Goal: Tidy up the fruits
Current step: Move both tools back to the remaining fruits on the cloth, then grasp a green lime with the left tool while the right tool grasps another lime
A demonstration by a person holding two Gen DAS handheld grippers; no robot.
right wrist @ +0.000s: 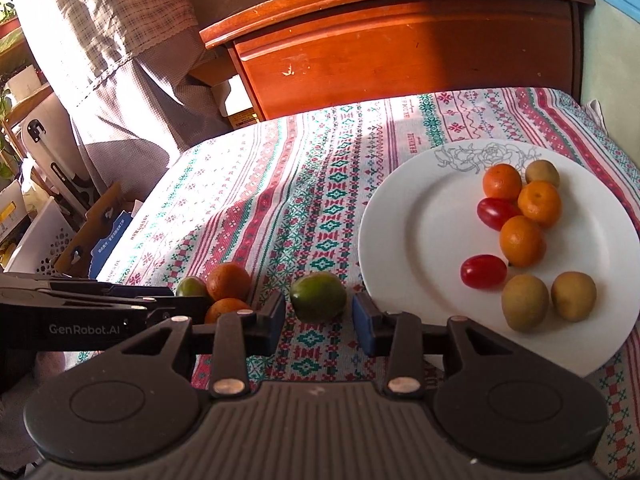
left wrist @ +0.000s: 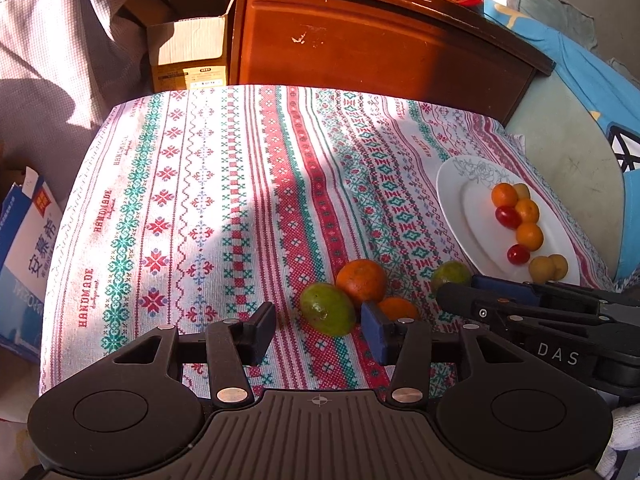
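Observation:
A white plate (right wrist: 408, 216) on the patterned tablecloth holds several small oranges (right wrist: 522, 240), two red cherry tomatoes (right wrist: 483, 271) and yellow-brown fruits (right wrist: 525, 301). It also shows in the left wrist view (left wrist: 456, 188). Loose on the cloth lie two green fruits and two oranges. My left gripper (left wrist: 320, 330) is open, with one green fruit (left wrist: 328, 309) just ahead between its fingers and an orange (left wrist: 361, 281) beyond. My right gripper (right wrist: 320, 322) is open, its fingers either side of the other green fruit (right wrist: 318, 297), beside the plate's rim.
A wooden cabinet (left wrist: 360, 48) stands behind the table. A cardboard box (left wrist: 188, 56) and a blue-white carton (left wrist: 24, 264) sit on the left. A blue cushion (left wrist: 592, 80) lies on the right. A white basket (right wrist: 36, 244) stands at the far left.

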